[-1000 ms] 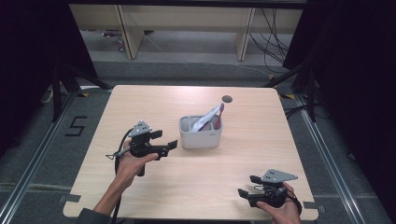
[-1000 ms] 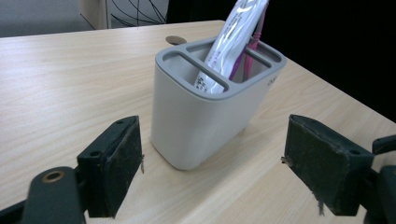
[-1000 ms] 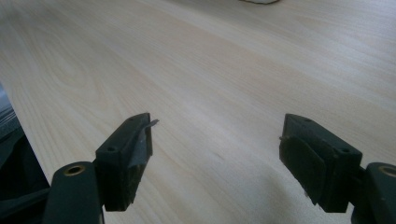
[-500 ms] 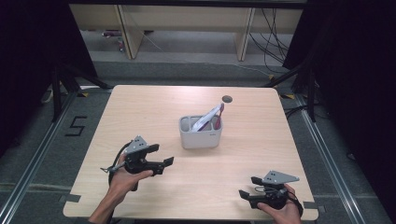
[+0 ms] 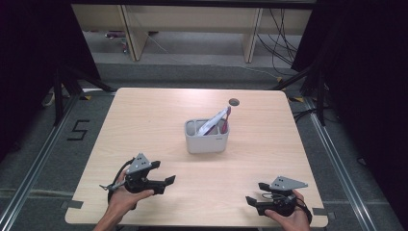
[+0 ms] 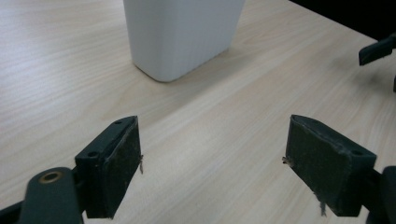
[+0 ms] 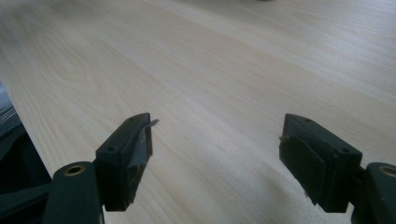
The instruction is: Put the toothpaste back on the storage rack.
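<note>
A white ribbed caddy (image 5: 206,136) stands at the middle of the wooden table (image 5: 159,110), with a pale pink-tipped item (image 5: 216,121) leaning out of it to the right. My left gripper (image 5: 167,183) rests low near the front left, open and empty, its jaws pointing right. In the left gripper view the caddy (image 6: 182,32) stands just beyond my open left gripper (image 6: 212,161). My right gripper (image 5: 251,202) sits at the front right edge, open and empty. In the right gripper view my right gripper (image 7: 215,156) is open over bare wood.
A dark round hole (image 5: 234,102) lies in the tabletop behind the caddy. The other gripper's jaw tip (image 6: 377,49) shows at the far right of the left gripper view. Shelving legs (image 5: 132,33) and cables (image 5: 281,38) stand beyond the table's far edge.
My left gripper has drawn back from beside the caddy toward the front left of the table and lowered. The right gripper has stayed in place.
</note>
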The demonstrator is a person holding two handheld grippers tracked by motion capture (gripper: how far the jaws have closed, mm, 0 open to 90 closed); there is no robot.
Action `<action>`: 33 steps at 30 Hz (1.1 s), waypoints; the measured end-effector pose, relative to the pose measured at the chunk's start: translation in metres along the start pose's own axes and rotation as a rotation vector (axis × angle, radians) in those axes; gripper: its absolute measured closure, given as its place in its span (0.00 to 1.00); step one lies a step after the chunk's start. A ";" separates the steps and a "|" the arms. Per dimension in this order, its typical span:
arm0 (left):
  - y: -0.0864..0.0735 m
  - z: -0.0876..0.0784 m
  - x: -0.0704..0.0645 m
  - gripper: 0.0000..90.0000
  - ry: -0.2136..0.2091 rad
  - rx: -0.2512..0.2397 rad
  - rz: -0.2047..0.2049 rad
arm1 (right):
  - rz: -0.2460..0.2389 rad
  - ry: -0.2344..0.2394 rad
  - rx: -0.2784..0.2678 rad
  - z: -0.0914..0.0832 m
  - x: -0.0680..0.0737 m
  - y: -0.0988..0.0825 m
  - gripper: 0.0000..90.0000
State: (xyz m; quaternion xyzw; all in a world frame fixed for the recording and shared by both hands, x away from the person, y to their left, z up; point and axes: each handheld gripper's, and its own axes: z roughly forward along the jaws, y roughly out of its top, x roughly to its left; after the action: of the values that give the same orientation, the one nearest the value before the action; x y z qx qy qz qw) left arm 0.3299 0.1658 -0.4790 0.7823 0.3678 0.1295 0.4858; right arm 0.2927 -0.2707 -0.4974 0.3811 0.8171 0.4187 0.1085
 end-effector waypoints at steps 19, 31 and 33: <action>-0.028 -0.008 -0.026 0.19 -0.041 0.073 0.069 | 0.037 0.012 0.014 0.000 0.003 0.000 0.29; -0.039 -0.017 -0.034 0.19 -0.025 0.095 0.090 | 0.042 0.022 0.013 0.000 0.004 0.000 0.29; -0.041 -0.017 -0.035 0.19 -0.034 0.095 0.101 | 0.008 0.020 0.005 0.001 0.002 0.001 0.29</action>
State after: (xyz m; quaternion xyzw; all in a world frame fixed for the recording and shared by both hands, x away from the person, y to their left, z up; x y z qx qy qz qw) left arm 0.2775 0.1627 -0.5005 0.8241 0.3253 0.1232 0.4471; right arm 0.2926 -0.2686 -0.4973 0.3803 0.8177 0.4208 0.0981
